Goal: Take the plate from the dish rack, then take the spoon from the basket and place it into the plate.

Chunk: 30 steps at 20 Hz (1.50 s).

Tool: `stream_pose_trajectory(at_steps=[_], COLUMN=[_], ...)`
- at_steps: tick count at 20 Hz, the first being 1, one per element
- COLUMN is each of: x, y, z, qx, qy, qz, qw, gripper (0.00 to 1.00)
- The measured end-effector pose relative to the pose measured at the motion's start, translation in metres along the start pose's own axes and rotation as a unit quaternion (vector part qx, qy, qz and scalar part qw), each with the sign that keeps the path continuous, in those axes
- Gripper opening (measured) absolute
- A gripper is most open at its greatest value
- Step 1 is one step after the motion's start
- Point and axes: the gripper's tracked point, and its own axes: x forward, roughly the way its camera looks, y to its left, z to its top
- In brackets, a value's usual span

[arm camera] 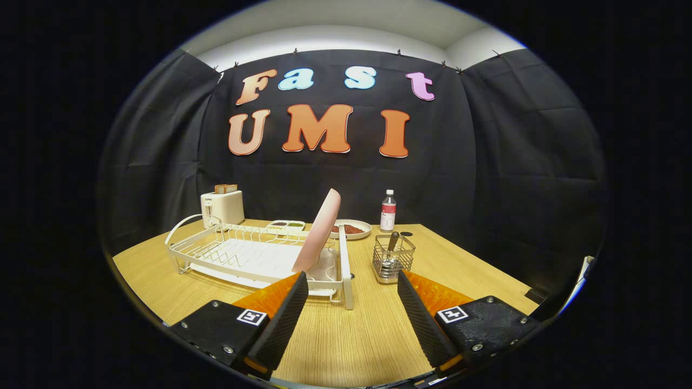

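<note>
My fingers [352, 278] were spread wide apart over the wooden tabletop [346, 335], holding nothing, with bare wood showing between them. I take the dish rack [254, 256] as my landmark. It sat on the tabletop just ahead of my left finger, a white wire frame with a looped handle at its far end. The pink plate [320, 229] stood on edge in the near end of the rack, tilted, its lower rim just beyond the tip of my left finger; I could not tell whether the two touched. Just to the right of the rack stood the wire basket [393, 259], apart from it and just beyond my right finger. The spoon [391, 244] stood in that basket, its dark handle poking up above the rim. Behind the rack, at its far left corner, stood a white toaster [222, 208] with a slice of bread [225, 188] sticking out on top. Behind the rack's middle lay a small divided dish [286, 225], and beyond the plate a round plate of dark food [354, 229]. A water bottle [388, 210] stood farther right, behind the basket.
</note>
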Motion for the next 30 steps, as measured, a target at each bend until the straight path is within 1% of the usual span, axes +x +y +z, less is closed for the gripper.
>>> stream_pose_trajectory(at_steps=[5, 8, 13, 15, 17, 19, 21, 22, 24, 26, 30], x=[0.034, 0.061, 0.116, 0.138, 0.157, 0.167, 0.172, 0.173, 0.175, 0.176, 0.179], y=[0.026, 0.043, 0.052, 0.045, 0.039, 0.036, 0.031, 0.031, 0.037, 0.042, 0.052], z=[0.016, 0.025, 0.035, 0.031, 0.019, 0.014, 0.018, 0.017, 0.023, 0.03, 0.046], qx=[-0.021, -0.013, 0.0, 0.016, 0.021, 0.021, 0.016, 0.019, 0.018, 0.004, -0.046], qy=[0.007, 0.018, 0.042, 0.068, 0.101, 0.12, 0.124, 0.13, 0.133, 0.132, 0.122], qz=[0.007, 0.013, -0.016, -0.039, -0.065, -0.086, -0.108, -0.115, -0.114, -0.119, -0.128], qw=[1.0, 1.0, 0.999, 0.997, 0.992, 0.989, 0.986, 0.985, 0.984, 0.984, 0.983], gripper=[0.99, 0.99, 0.98, 0.95, 0.86, 0.68, 0.51, 0.35, 0.29, 0.24, 0.19])
